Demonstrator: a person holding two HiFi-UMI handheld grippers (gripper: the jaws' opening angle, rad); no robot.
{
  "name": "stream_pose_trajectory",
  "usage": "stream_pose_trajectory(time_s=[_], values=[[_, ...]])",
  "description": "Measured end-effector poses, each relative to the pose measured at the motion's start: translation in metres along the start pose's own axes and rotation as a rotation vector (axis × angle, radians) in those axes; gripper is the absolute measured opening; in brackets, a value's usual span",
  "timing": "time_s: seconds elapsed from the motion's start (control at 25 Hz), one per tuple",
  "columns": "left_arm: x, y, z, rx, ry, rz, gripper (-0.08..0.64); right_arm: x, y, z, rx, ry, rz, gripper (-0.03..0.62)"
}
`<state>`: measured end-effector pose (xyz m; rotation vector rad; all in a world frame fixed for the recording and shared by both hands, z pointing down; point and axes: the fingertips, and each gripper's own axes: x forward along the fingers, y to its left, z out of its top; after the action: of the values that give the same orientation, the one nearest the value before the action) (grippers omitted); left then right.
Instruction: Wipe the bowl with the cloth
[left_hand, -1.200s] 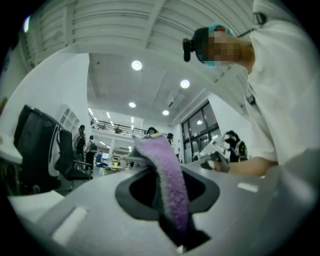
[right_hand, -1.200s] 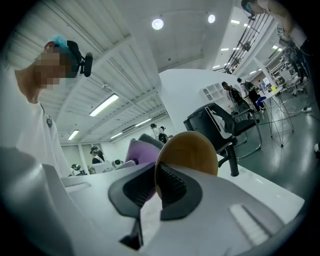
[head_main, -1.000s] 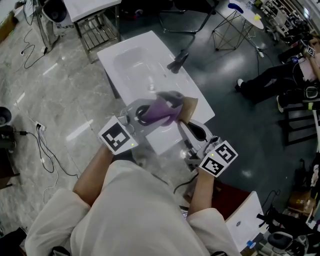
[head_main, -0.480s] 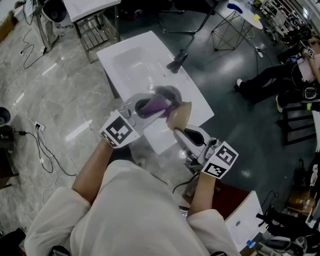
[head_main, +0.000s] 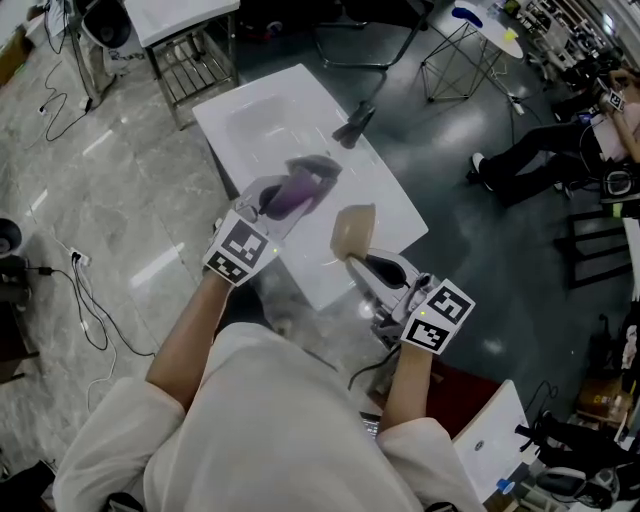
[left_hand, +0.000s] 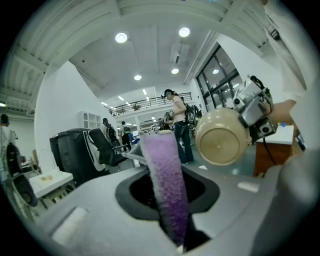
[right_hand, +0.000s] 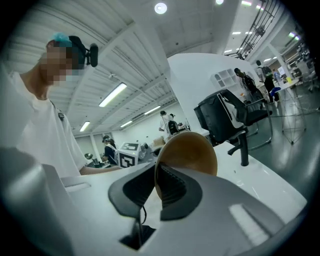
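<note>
We find the left gripper (head_main: 272, 203) clamped tight on a fuzzy purple cloth (left_hand: 167, 195), a plush strip standing up between its jaws above the smooth white sink (head_main: 250, 120). To its right, and apart from it, the right gripper (head_main: 358, 262) pinches the thin rim of a round, glossy tan bowl (right_hand: 192, 150) between ribbed dark pads, jaws nearly together. The bowl is tipped on edge, its ringed base facing the cloth.
</note>
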<state>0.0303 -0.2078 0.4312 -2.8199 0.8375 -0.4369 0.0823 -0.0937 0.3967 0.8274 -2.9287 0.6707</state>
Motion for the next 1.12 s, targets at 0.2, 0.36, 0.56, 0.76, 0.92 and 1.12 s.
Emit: stream_pose_trajectory(time_s=[0.2,0.36,0.56,0.76,0.92,1.12], values=[[-0.018,0.02,-0.013,0.0,0.082,0.097,0.089,0.003,-0.029,-0.013,-0.014,0.125,-0.191,0.017],[-0.037,0.028,-0.021,-0.003,0.131,0.15,0.089,0.0,-0.049,-0.015,-0.037,0.176,-0.324,0.017],[-0.063,0.039,-0.019,-0.027,0.154,0.211,0.091,-0.002,-0.057,-0.006,-0.131,0.189,-0.424,0.017],[-0.089,0.047,-0.015,-0.067,0.132,0.256,0.091,-0.005,-0.066,-0.005,-0.217,0.213,-0.512,0.017],[-0.105,0.049,-0.006,-0.039,0.122,0.29,0.091,-0.01,-0.067,0.002,-0.244,0.209,-0.536,0.017],[-0.12,0.05,0.012,0.026,0.106,0.317,0.091,-0.017,-0.065,0.012,-0.269,0.203,-0.559,0.017]])
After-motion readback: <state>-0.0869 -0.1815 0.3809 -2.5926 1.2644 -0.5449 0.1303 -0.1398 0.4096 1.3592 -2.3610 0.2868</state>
